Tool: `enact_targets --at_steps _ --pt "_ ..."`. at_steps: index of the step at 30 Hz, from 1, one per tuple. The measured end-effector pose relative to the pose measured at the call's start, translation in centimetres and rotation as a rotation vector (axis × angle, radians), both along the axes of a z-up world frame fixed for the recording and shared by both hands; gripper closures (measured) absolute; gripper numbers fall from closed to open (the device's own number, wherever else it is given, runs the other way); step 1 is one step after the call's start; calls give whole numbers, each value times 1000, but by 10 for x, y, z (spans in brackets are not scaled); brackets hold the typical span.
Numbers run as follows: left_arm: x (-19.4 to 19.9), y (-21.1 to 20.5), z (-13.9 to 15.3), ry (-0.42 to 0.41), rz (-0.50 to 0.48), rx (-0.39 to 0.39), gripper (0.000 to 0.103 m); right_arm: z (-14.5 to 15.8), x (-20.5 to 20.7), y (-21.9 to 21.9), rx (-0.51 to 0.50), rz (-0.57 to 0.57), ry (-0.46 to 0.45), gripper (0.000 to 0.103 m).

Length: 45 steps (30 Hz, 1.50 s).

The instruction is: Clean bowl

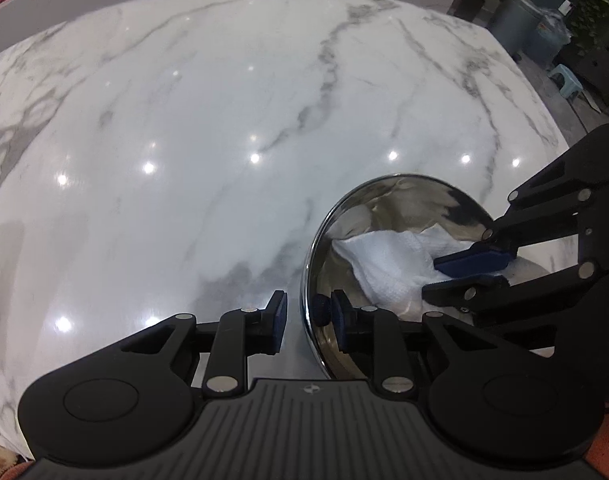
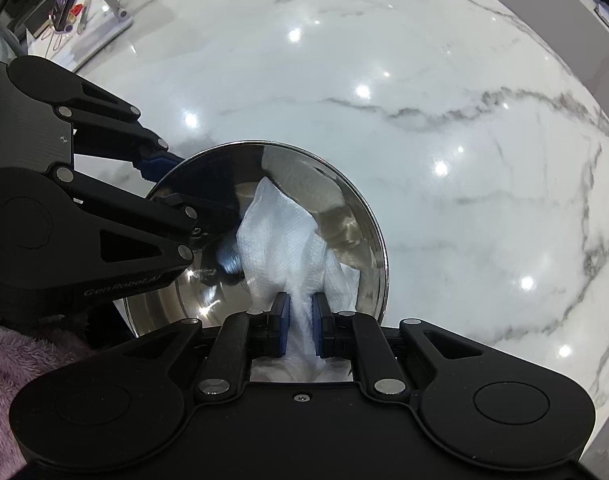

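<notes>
A shiny steel bowl point(image 1: 404, 200) point(image 2: 344, 216) stands on the white marble counter point(image 1: 224, 120). My left gripper point(image 1: 306, 318) straddles the bowl's near rim, one pad point(image 1: 278, 316) outside and one inside, closed on the rim. My right gripper point(image 2: 300, 318) is shut on a white paper towel point(image 2: 284, 240) and holds it inside the bowl against the wall. In the left wrist view the right gripper point(image 1: 468, 270) reaches in from the right with the towel point(image 1: 388, 264) between its blue pads.
The marble counter point(image 2: 424, 120) spreads wide around the bowl. A phone stand and small items point(image 2: 76, 8) sit at its far left corner. A bin, plants and a stool point(image 1: 564, 80) stand on the floor beyond the counter's far right edge.
</notes>
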<state>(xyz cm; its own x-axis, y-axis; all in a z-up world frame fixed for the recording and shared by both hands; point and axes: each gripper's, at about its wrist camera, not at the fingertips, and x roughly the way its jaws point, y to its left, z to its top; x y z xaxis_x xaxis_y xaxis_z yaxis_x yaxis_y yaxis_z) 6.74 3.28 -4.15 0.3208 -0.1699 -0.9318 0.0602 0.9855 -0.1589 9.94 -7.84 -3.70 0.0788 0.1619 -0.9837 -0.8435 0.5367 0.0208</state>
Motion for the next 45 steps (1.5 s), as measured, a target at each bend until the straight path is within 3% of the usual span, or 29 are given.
enact_targets --at_steps 4,11,17,27,31,37,45 --pt "0 -2 -1 51 -8 -22 81 -1 0 -2 2 2 -1 94" --pt "-7 -13 5 70 -72 37 86 -2 1 -6 10 0 -6 94" --pt "-4 -10 2 65 -43 29 88 2 -6 -6 15 3 -8 93" --pt "-1 -12 3 52 -33 41 89 -4 -11 -5 106 -24 142 93" --pt "0 -12 4 42 -41 52 89 -5 -11 -4 88 -9 129 94" --pt "12 -13 5 21 -42 74 89 -3 -13 0 2 18 -43 94" --pt "20 -8 7 15 -4 52 89 -5 -3 -9 51 -49 -12 94"
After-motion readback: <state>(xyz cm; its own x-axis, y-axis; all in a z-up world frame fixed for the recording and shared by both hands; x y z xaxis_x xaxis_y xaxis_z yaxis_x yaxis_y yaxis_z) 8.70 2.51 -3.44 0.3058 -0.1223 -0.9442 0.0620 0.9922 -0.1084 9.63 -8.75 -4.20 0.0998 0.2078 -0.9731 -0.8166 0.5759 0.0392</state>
